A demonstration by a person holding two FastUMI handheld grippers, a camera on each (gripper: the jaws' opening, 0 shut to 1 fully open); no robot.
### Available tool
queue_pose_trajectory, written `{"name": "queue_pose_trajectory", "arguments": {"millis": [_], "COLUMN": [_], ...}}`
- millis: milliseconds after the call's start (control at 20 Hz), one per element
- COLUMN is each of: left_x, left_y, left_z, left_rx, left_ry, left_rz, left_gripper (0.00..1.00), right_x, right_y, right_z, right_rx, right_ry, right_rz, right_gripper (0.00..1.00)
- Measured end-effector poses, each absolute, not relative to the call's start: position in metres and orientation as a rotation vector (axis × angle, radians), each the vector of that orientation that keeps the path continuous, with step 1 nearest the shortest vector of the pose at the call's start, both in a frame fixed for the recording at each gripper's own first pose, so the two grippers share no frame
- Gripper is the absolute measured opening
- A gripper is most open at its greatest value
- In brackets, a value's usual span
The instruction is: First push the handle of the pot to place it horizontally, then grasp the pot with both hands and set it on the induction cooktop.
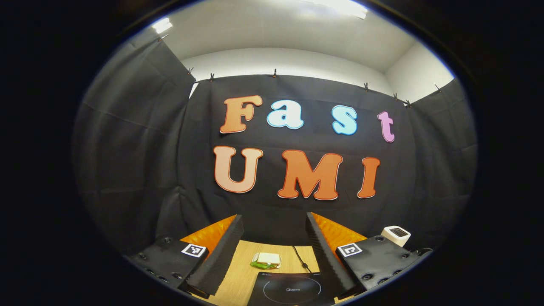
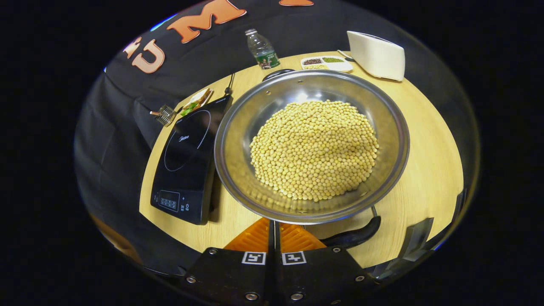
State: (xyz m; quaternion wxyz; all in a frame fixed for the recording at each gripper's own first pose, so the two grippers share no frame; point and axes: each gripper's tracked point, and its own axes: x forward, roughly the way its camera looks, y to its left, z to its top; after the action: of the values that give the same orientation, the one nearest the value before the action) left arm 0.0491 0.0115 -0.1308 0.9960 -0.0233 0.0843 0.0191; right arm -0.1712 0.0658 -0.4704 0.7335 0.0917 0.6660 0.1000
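The pot point(image 2: 312, 144), heaped with beans point(image 2: 314, 148), sits on the bench point(image 2: 425, 170) beside the cooktop point(image 2: 187, 161). Right gripper point(image 2: 274, 231): fingers clenched together, empty, beside the handle point(image 2: 355, 236). Left gripper point(image 1: 274, 238): fingers released. Risk: a hard push could spill beans

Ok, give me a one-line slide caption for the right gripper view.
Right gripper, fingers together, at the near rim of the bean-filled pot, its handle alongside, induction cooktop beside it.
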Motion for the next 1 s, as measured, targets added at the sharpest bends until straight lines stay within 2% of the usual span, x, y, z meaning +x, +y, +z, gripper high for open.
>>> {"name": "queue_pose_trajectory", "arguments": {"millis": [850, 1000], "left_x": [0.055, 0.052], "left_y": [0.002, 0.003], "left_z": [-0.143, -0.142], "left_rx": [0.058, 0.066], "left_ry": [0.222, 0.225], "left_rz": [0.067, 0.067], "left_gripper": [0.96, 0.99], "right_x": [-0.147, -0.141], "right_y": [-0.004, -0.016], "right_z": [-0.495, -0.497], "right_rx": [0.112, 0.093], "right_ry": [1.504, 1.505], "right_rz": [0.091, 0.071], "right_gripper": [0.00, 0.00]}}
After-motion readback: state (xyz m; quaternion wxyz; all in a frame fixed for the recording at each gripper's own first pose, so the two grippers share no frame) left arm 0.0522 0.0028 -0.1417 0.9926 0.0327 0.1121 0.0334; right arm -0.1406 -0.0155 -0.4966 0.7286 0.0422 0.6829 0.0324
